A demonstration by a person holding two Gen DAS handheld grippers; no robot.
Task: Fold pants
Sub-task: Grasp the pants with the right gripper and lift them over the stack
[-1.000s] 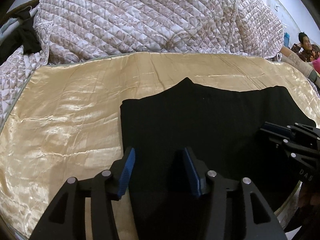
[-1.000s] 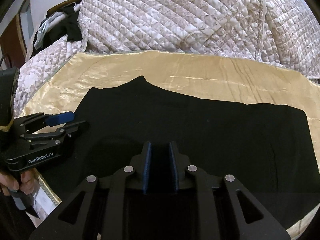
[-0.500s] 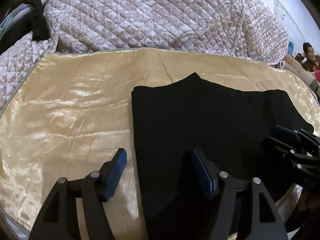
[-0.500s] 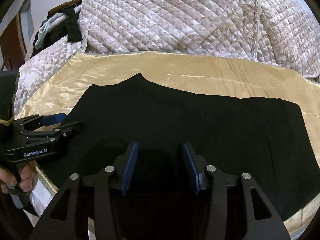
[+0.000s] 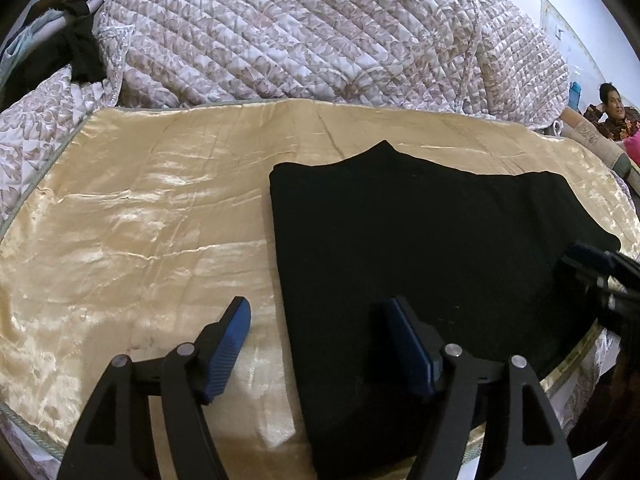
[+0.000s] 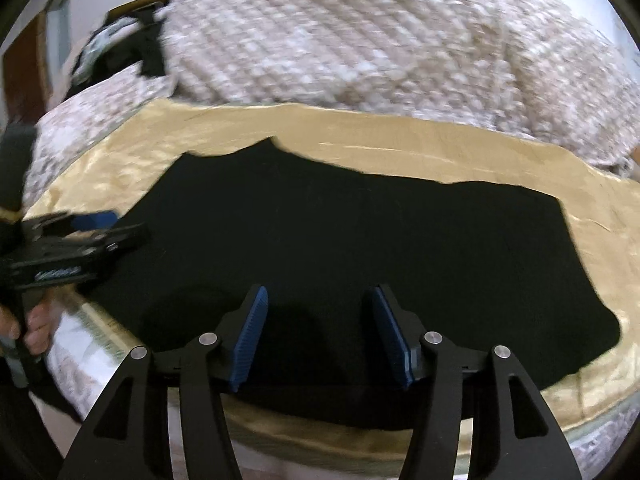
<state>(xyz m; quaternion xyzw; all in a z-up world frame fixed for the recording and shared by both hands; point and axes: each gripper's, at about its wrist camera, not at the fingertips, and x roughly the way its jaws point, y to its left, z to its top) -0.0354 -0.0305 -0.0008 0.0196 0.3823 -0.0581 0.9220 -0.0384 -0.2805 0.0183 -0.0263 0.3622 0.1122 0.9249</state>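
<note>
Black pants (image 5: pixel 420 240) lie flat and folded lengthwise on a gold satin sheet (image 5: pixel 140 220); they also fill the middle of the right wrist view (image 6: pixel 360 240). My left gripper (image 5: pixel 316 320) is open and empty above the pants' left edge, one finger over the sheet, one over the cloth. My right gripper (image 6: pixel 316 316) is open and empty above the pants' near edge. The right gripper shows at the right edge of the left wrist view (image 5: pixel 600 268). The left gripper shows at the left of the right wrist view (image 6: pixel 80 228), held by a hand.
A quilted floral bedspread (image 5: pixel 320 40) is heaped behind the sheet. Dark clothes (image 5: pixel 80 52) lie at the far left. A person (image 5: pixel 612 112) sits at the far right. The bed's near edge (image 6: pixel 360 440) runs just below my right gripper.
Both grippers opened: the right went from shut to wide open, the left widened. Both pulled back towards the near edge, and the left shifted left off the pants. The right view is blurred by motion.
</note>
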